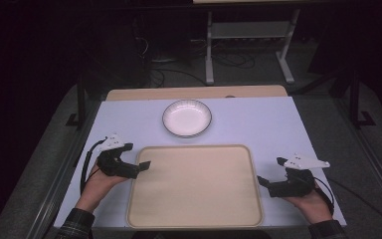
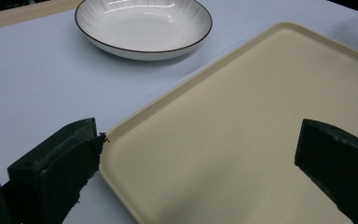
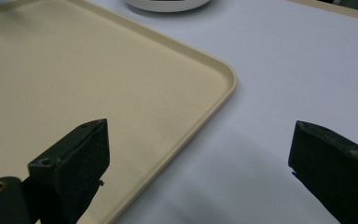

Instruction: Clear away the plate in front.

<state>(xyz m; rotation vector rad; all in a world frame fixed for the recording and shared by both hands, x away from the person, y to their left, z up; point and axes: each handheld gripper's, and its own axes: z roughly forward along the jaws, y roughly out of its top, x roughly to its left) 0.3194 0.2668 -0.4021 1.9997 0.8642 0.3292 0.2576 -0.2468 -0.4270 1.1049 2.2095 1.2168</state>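
You hold both grippers, left gripper (image 1: 140,168) and right gripper (image 1: 266,181), jaws apart astride the beige tray (image 1: 195,219)'s side rims near you, seemingly approaching; next, close on each rim.

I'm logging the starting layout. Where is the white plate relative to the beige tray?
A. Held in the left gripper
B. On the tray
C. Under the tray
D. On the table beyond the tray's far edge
D: the white plate sits on the table just past the far edge of the beige tray, apart from it.
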